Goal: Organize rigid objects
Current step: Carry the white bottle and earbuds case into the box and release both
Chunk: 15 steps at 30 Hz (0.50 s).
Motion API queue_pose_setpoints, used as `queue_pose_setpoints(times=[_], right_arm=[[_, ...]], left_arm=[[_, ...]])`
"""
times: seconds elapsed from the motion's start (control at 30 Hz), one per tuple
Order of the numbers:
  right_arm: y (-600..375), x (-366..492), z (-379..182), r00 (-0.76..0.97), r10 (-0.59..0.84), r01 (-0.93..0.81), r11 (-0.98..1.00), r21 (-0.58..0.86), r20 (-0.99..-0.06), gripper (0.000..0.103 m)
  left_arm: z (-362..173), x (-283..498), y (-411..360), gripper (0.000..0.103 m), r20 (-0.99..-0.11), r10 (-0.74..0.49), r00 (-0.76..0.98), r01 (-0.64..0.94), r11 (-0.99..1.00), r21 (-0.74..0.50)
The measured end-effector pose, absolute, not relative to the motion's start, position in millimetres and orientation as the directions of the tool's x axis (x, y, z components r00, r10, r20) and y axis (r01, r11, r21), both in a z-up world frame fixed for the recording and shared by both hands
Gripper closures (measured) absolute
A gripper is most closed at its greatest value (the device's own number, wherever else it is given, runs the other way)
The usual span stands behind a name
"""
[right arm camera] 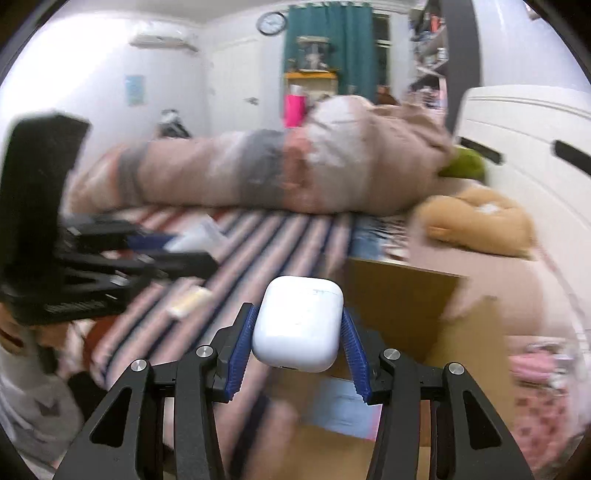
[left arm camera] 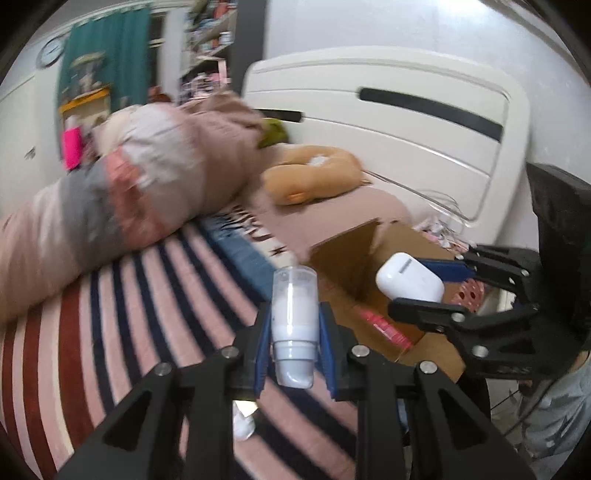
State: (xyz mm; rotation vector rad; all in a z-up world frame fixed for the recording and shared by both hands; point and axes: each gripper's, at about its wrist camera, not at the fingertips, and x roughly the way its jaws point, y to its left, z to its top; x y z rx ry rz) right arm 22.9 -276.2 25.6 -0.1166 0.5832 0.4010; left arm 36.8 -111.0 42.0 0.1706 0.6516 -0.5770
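Left gripper [left arm camera: 294, 332] clamps a pump bottle [left arm camera: 294, 321]; right gripper [right arm camera: 297, 330] clamps an earbud case [right arm camera: 297, 323] above the cardboard box [right arm camera: 402, 291] rim.

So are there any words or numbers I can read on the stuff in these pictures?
None can be read.
White earbud case in the right gripper: plain, only a faint scratch.
Small white bottle in the left gripper: no label showing.
Wall clock: too small and blurred for numbers.
Blue paper on the wall: blurred.
Red packet in the cardboard box: print too blurred.
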Motion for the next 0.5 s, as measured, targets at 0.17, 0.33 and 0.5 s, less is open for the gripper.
queue_pose_setpoints(times=[0.17,0.33,0.5], right_arm=[[-313.1,46.4,5.2,0.746,0.251,-0.350,0.936,-0.042,-0.616,0.061],[-332.0,66.0,-18.4,0.724,0.191,-0.343,0.934,-0.105,-0.662,0.061],[-342.8,75.5,-29.5,0.717,0.108,-0.322,0.927,-0.190,-0.689,0.060]], left_arm=[[43.3,52.1,-183.0,0.082,-0.667,-0.485,0.565,0.653,0.758,0.001],[32.4,82.0,-233.3,0.082,-0.744,-0.435,0.507,0.678,0.734,0.033],[7.2,107.0,-261.0,0.082,-0.825,-0.325,0.463,0.674,0.734,0.089]])
